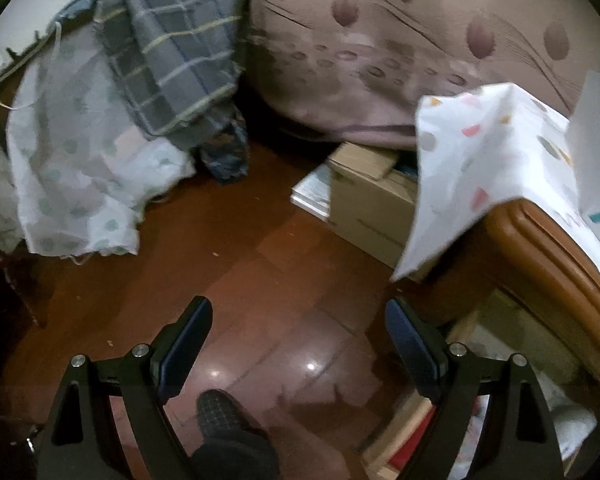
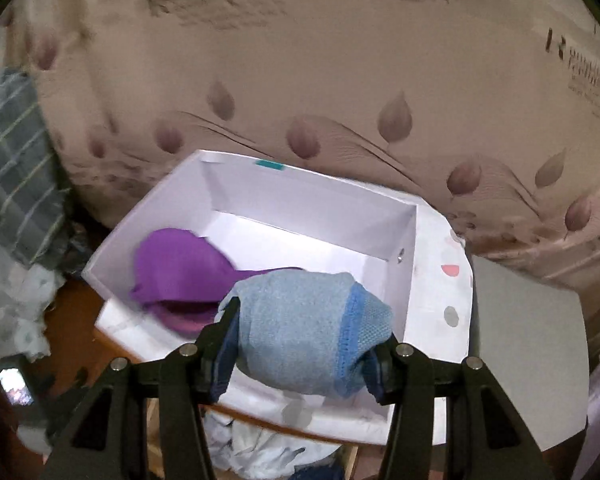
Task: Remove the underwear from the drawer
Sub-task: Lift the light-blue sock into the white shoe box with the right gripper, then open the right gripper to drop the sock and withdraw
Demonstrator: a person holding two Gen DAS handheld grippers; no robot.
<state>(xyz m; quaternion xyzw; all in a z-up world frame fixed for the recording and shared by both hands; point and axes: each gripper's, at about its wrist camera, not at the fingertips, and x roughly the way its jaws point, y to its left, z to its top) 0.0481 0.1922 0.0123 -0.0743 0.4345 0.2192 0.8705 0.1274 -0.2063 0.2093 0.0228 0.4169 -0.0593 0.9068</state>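
My right gripper (image 2: 305, 336) is shut on a rolled light blue pair of underwear (image 2: 292, 308) with a darker blue band. It hangs above the near edge of an open white box (image 2: 300, 196). A purple pair of underwear (image 2: 180, 268) lies inside the box at its left. Under the box, an open wooden drawer (image 2: 256, 448) shows pale crumpled clothes. My left gripper (image 1: 299, 306) is open over the red-brown floor, holding nothing. The drawer's light wood edge (image 1: 404, 420) shows at the lower right of the left wrist view.
A brown wooden nightstand (image 1: 540, 240) under a white spotted cloth (image 1: 480, 152) stands at the right. A cardboard box (image 1: 364, 208) sits under the bed's teardrop-patterned cover (image 1: 380, 40). Plaid fabric (image 1: 172, 60) and a pale dotted cloth (image 1: 72, 168) hang at the left. A person's dark-socked foot (image 1: 220, 412) is below.
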